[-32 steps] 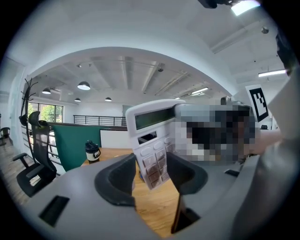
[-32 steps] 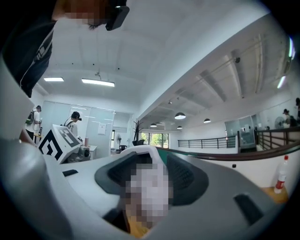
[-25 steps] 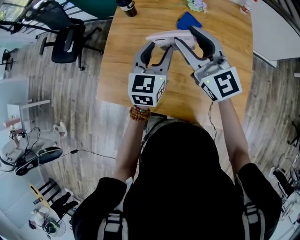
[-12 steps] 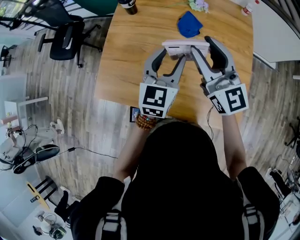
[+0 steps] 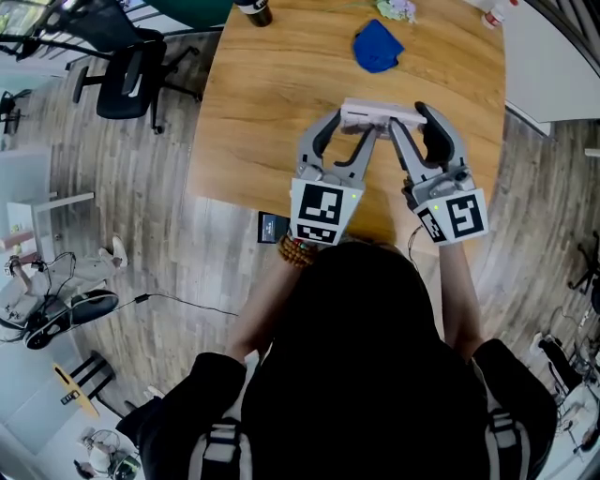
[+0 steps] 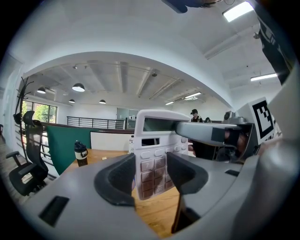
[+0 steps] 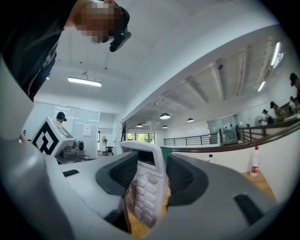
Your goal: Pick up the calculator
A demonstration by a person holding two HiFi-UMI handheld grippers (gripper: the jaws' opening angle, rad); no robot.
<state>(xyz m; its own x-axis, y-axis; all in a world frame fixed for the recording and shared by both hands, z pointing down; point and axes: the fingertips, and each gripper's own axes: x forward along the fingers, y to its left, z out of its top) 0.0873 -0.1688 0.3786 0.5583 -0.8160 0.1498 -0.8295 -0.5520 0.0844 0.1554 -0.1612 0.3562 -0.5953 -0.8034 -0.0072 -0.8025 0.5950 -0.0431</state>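
Note:
A white calculator (image 5: 380, 114) hangs above the wooden table (image 5: 272, 103), held from both sides. My left gripper (image 5: 352, 124) is shut on its left end, and in the left gripper view the keypad (image 6: 157, 150) stands upright between the pads. My right gripper (image 5: 413, 122) holds the right end. Its jaws are closing on the calculator (image 7: 147, 183), which shows edge-on between the ribbed pads in the right gripper view. The right gripper's arm (image 6: 211, 133) crosses the calculator's display in the left gripper view.
A blue cloth (image 5: 378, 47) lies on the far part of the table, with a dark bottle (image 5: 251, 11) at the far left corner. An office chair (image 5: 131, 80) stands left of the table. A small dark device (image 5: 273, 227) sits by the near edge.
Both grippers, with the calculator between them, have come down and nearer to the person, drifting slightly right. The blue cloth, half hidden before, now shows whole.

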